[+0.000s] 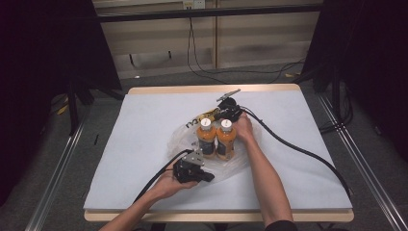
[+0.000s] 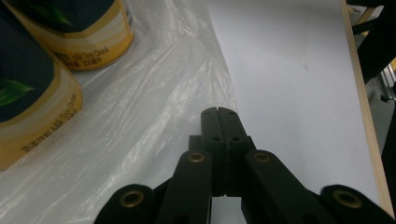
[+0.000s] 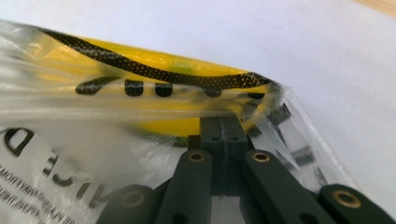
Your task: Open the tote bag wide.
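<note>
Two orange drink bottles with white caps and dark labels (image 1: 207,139) (image 1: 226,140) stand upright side by side on a clear plastic bag (image 1: 179,139) at the table's middle. My left gripper (image 1: 210,177) lies at the bag's near edge, jaws pressed together on the crinkled film (image 2: 140,116); its tips (image 2: 218,111) sit right at the bag's border, with the bottles' bases (image 2: 28,93) to their left. My right gripper (image 1: 215,114) is behind the bottles, shut on the bag's yellow and black printed part (image 3: 140,65), which drapes around its tips (image 3: 219,119).
A white sheet (image 1: 298,144) covers the wooden table, with bare room on the left and right of the bag. Thick black cables (image 1: 288,144) trail from both grippers across the sheet. Dark curtains and stand legs (image 1: 72,106) flank the table.
</note>
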Tool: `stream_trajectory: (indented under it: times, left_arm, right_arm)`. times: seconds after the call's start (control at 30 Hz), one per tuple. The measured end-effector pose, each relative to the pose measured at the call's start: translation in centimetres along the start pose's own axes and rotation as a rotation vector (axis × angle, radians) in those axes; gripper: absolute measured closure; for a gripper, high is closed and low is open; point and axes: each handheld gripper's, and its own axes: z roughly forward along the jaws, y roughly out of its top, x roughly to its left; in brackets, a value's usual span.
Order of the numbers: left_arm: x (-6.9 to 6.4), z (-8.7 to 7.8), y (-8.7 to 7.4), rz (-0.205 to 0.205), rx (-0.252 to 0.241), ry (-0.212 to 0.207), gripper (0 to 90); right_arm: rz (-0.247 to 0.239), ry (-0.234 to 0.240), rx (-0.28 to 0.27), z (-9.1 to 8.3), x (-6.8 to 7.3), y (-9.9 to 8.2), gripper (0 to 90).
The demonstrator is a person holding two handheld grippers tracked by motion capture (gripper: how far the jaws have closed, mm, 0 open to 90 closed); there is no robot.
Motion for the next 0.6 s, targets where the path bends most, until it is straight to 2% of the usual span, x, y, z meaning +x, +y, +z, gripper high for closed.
stream_trajectory:
  times: [0.07,0.1,0.13,0.2,0.23,0.4,0.43,0.47,0.6]
  left_arm:
    - [-0.1,-0.1,0.0,-0.001,0.007,0.012,90.0]
    - [-0.1,-0.1,0.0,-0.004,-0.013,0.012,90.0]
    - [-0.1,-0.2,0.0,-0.005,-0.005,0.007,90.0]
    - [-0.1,-0.6,0.2,-0.004,-0.025,0.016,90.0]
    - [-0.2,-1.0,0.4,-0.015,-0.046,0.022,90.0]
    - [-0.1,-2.5,0.8,-0.046,-0.128,0.037,90.0]
    - [0.0,-2.8,0.9,-0.046,-0.126,0.039,90.0]
    - [0.1,-3.0,0.9,-0.051,-0.154,0.039,90.0]
    - [0.3,-3.4,0.9,-0.053,-0.151,0.061,90.0]
  right_arm:
    - [-0.006,-0.005,0.017,-0.3,0.1,0.0,90.0]
    - [-0.015,0.010,0.013,-0.6,0.0,0.0,90.0]
    - [-0.014,0.014,0.010,-1.0,0.0,0.0,90.0]
    - [-0.004,0.038,-0.019,-1.9,0.0,0.1,90.0]
    - [0.001,0.046,-0.035,-2.3,0.0,0.2,90.0]
    - [-0.021,0.071,-0.043,-4.5,0.3,0.0,90.0]
    - [-0.027,0.085,-0.054,-5.2,0.4,-0.1,90.0]
    - [-0.024,0.091,-0.058,-5.5,0.5,-0.1,90.0]
    - [-0.022,0.110,-0.091,-7.5,0.7,-0.5,90.0]
